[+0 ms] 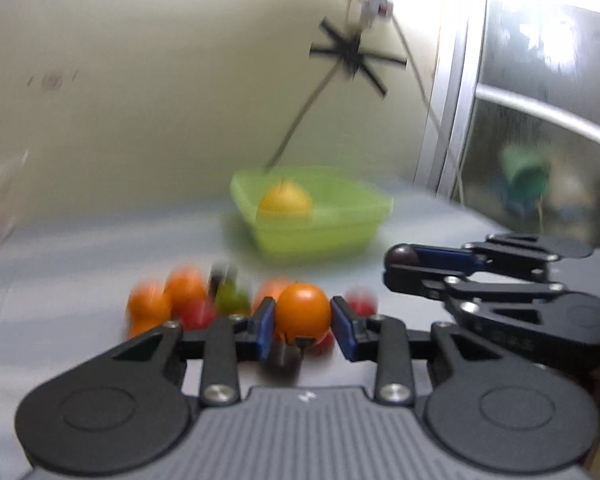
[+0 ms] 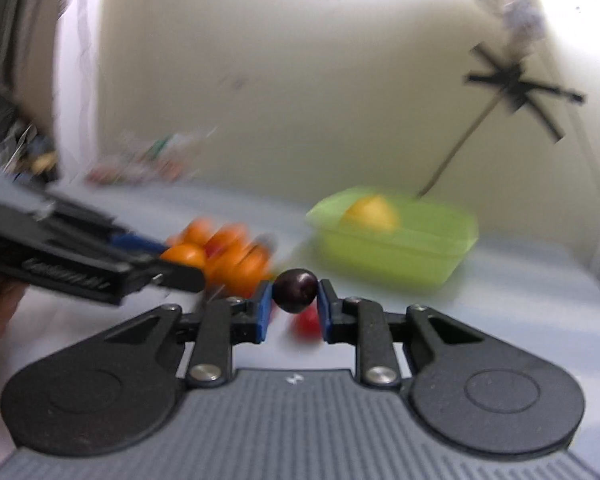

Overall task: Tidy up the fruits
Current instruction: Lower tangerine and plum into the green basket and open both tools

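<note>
Both tongs loaded, fruit carried above the worktop.

An orange (image 1: 303, 312) is clamped in the left tongs (image 1: 303, 320); a dark plum (image 2: 295, 285) is pinched in the right tongs (image 2: 295, 304). The green tub (image 1: 319, 220), already holding a yellow fruit (image 1: 286, 199), lies ahead of both, probably as the drop point. Loose fruit (image 1: 180, 300) is heaped just beyond the left tongs.

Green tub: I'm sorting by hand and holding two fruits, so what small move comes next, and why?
Probably carry both toward the green tub. The left gripper is shut on an orange fruit, the right gripper on a dark fruit; the tub ahead holds only a yellow fruit.
</note>
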{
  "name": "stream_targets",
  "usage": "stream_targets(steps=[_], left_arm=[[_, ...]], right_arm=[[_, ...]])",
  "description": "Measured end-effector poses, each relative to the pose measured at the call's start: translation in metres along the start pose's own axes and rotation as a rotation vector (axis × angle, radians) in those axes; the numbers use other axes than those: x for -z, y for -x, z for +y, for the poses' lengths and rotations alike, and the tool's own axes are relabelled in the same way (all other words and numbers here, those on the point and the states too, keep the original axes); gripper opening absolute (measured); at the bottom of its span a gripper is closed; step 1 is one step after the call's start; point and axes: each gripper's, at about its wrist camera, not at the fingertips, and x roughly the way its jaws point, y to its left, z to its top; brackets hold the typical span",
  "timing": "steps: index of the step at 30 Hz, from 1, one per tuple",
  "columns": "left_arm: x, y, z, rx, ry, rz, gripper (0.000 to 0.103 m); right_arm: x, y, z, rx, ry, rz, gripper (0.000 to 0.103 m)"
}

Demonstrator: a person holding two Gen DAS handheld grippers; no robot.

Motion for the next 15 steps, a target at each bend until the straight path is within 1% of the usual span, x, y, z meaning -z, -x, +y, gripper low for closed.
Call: stream_targets(steps=[2,3,5,7,10,13,15], left_arm=[[-0.026,-0.02,-0.003,-0.001,-0.002,-0.027,0.031],[-0.038,-0.033,-0.003,0.004,0.008,-0.028,0.031],[-0.055,-0.058,-0.002,0.03,0.047,-0.005,0.031],[-0.069,-0.087,-0.001,0.067,0.094,0.037,0.031],[-0.078,-0.119,-0.002,0.083,0.131,0.084,0.031],[-0.079,-0.143,-0.004,0.082,0.146,0.119,0.031],[-0.078,-0.153,-0.006,0.08,0.148,0.14,0.032]], right_arm=[[-0.014,-0.012,-0.021,0.046,-0.03,-0.041,0.027],[-0.02,-0.02,-0.033,0.077,-0.039,-0.058,0.027],[-0.026,-0.035,-0.051,0.118,-0.056,-0.063,0.027],[-0.027,-0.05,-0.067,0.146,-0.08,-0.052,0.028],[-0.022,-0.063,-0.086,0.174,-0.119,-0.037,0.029],[-0.014,-0.071,-0.093,0.184,-0.136,-0.018,0.03],[-0.012,-0.074,-0.094,0.19,-0.118,-0.008,0.035]])
